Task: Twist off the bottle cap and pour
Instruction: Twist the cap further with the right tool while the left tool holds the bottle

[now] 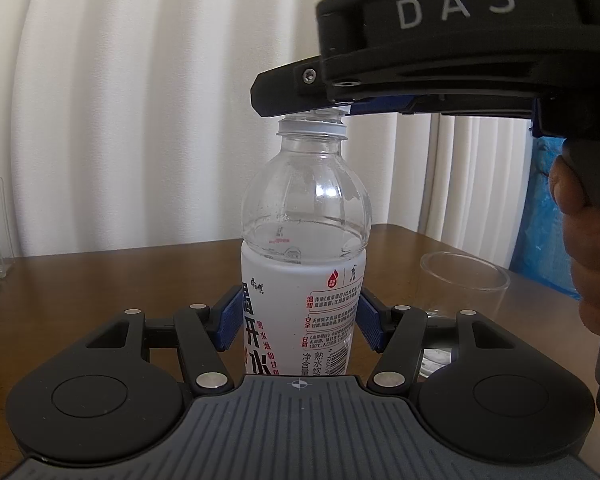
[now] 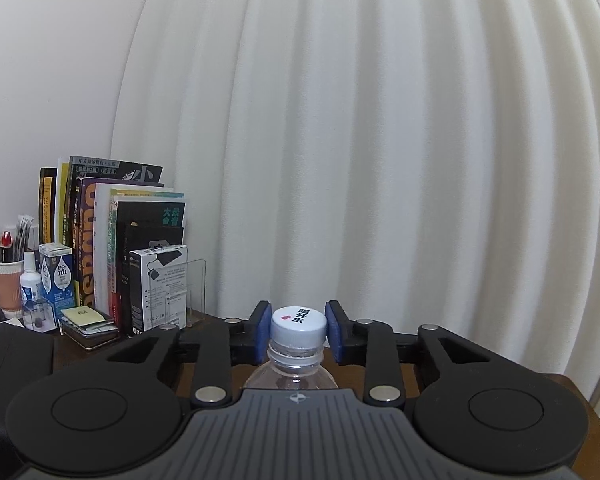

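Note:
A clear plastic water bottle [image 1: 304, 216] with a white label stands upright on the wooden table [image 1: 100, 280]. My left gripper [image 1: 298, 322] is shut on its labelled body, a blue pad on each side. The right gripper [image 2: 299, 330] sits level with the white cap [image 2: 299, 326]; its blue pads flank the cap, the left pad touching, a slight gap showing at the right. In the left wrist view the right gripper [image 1: 332, 114] covers the bottle's top. An empty clear glass [image 1: 462, 284] stands right of the bottle.
Books [image 2: 112, 240], small boxes [image 2: 160, 284], a cup of pens [image 2: 6, 280] and an acrylic stand [image 2: 192, 292] crowd the table's left back corner. A white curtain [image 2: 340, 120] hangs behind. A blue plastic bag [image 1: 548, 220] sits at the right.

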Demonstrator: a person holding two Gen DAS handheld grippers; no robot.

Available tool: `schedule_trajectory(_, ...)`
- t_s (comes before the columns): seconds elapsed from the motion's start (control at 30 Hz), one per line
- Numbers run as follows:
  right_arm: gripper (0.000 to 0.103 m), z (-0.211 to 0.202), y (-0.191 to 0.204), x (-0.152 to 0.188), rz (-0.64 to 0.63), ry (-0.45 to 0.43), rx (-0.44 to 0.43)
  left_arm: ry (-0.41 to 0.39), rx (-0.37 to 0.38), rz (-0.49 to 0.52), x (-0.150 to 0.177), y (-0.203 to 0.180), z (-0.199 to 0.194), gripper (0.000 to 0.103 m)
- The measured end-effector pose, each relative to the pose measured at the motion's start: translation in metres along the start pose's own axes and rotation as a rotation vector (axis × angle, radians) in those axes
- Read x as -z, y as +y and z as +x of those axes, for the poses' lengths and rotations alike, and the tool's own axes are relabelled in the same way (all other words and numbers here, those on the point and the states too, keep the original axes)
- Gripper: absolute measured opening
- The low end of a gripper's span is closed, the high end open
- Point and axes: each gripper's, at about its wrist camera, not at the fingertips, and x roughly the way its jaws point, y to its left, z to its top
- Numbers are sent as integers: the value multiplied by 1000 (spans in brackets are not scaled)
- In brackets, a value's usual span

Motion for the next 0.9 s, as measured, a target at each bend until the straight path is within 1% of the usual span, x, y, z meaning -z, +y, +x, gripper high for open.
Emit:
schedule_trajectory(0.1,32,0,-9,-2,11,10,-52,0,0,0,0,-1,0,59)
schedule_trajectory(0.4,32,8,-50,-13,-11,67,-315,-1,4,1,0,-4,-1,59)
schedule_trajectory(0.47,32,11,-63,-16,-9,83,-399,-1,5,4,0,-5,-1,59)
schedule_trajectory(0.57,32,18,-74,-19,-23,103,-488,-2,7,5,0,-5,-2,59)
schedule_trajectory(0.63,32,20,-76,-21,-35,109,-520,-1,6,5,0,-6,-3,59)
schedule_trajectory(0.7,32,19,-75,-20,-50,98,-532,-1,6,4,-1,-6,-3,59)
schedule_trajectory(0.9,32,17,-70,-15,-45,63,-506,-2,6,3,0,-5,-5,58)
